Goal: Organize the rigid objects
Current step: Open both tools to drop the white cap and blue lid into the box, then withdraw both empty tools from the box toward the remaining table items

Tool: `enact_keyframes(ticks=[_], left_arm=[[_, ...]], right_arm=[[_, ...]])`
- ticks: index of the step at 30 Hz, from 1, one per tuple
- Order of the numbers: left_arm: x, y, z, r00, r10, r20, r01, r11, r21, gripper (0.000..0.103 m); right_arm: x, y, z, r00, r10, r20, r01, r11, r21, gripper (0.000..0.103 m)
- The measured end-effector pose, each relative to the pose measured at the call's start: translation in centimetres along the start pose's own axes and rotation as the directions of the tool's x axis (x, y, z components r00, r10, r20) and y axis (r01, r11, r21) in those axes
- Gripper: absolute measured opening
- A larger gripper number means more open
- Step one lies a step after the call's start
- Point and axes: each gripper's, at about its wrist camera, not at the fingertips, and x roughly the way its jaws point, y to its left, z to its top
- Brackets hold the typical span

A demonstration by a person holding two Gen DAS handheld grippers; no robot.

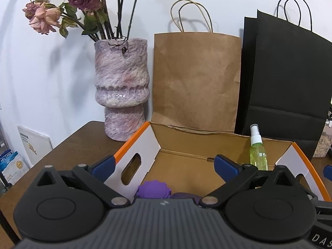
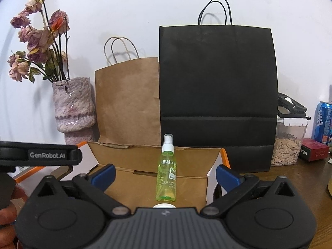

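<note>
Your left tongs (image 1: 164,164) and right tongs (image 2: 165,175) both gape wide, empty, over the cardboard box (image 1: 186,159). At twelve o'clock the green spray bottle (image 2: 166,176) stands upright inside, with purple pieces (image 1: 154,188) already gathered at six.

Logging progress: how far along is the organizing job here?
Looks done: the green spray bottle stands upright in the cardboard box, and a purple object lies at its near end. In hand: nothing; the left gripper and right gripper are both open. Possibly left: the red box and blue can on the table.
</note>
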Motion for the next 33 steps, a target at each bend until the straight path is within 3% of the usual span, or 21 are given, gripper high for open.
enact_keyframes(ticks=[33], left_arm=[[-7.0, 3.2, -5.0, 0.999, 0.013, -0.046, -0.014, 1.0, -0.015, 0.103]], right_arm=[[-9.1, 0.5, -2.7, 0.998, -0.006, 0.059, 0.008, 1.0, -0.024, 0.103]])
